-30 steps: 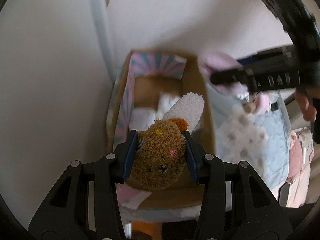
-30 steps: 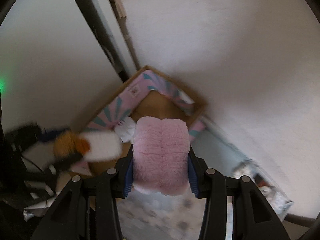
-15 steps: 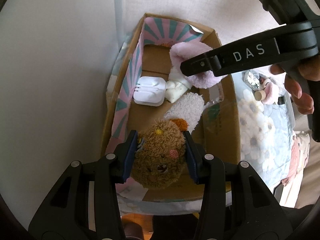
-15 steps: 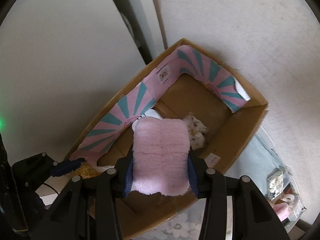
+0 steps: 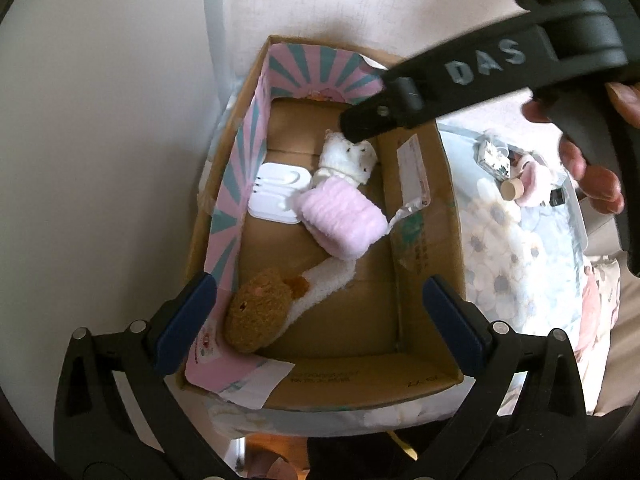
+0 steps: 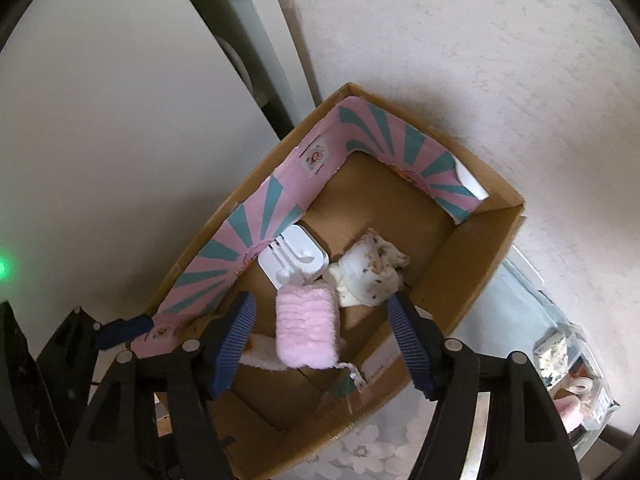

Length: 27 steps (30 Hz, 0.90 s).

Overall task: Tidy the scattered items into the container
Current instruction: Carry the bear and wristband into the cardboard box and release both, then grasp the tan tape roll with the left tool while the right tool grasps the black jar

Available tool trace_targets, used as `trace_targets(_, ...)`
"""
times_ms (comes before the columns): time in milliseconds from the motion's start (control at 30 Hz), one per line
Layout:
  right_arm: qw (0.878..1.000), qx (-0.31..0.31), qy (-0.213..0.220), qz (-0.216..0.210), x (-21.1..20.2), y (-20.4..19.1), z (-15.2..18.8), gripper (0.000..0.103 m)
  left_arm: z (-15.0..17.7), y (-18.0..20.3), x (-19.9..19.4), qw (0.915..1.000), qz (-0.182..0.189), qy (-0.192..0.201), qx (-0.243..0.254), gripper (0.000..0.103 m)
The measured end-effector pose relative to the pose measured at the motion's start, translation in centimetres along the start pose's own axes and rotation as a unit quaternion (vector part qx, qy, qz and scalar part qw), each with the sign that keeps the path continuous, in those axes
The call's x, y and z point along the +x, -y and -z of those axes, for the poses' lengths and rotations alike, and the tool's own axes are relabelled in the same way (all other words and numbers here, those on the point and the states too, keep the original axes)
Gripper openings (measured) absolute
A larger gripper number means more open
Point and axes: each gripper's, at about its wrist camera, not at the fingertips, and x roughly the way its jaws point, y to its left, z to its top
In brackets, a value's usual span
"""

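Both drops look done. Left gripper (image 5: 320,312) has its fingers spread wide, empty, above the near end of the cardboard box (image 5: 432,280); brown plush (image 5: 260,316) lies inside by the near-left corner. Right gripper (image 6: 322,344) fingers also spread, pink fluffy item (image 6: 306,326) lying on the box floor between them, touching nothing. I'd lift both straight up, clear of the box walls, before going for the small items (image 5: 516,176) well off to the right. Readable: "DAS" on the right gripper's body. Box labels too small to read.
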Motion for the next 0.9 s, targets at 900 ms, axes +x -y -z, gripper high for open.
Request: trace_targets(900,0.966,0.200,0.140,0.088,-15.4,17.5,17.8,0.065,-3.3,9.4,-2.8,0.9952,0.038,0.061,0.067,0.103)
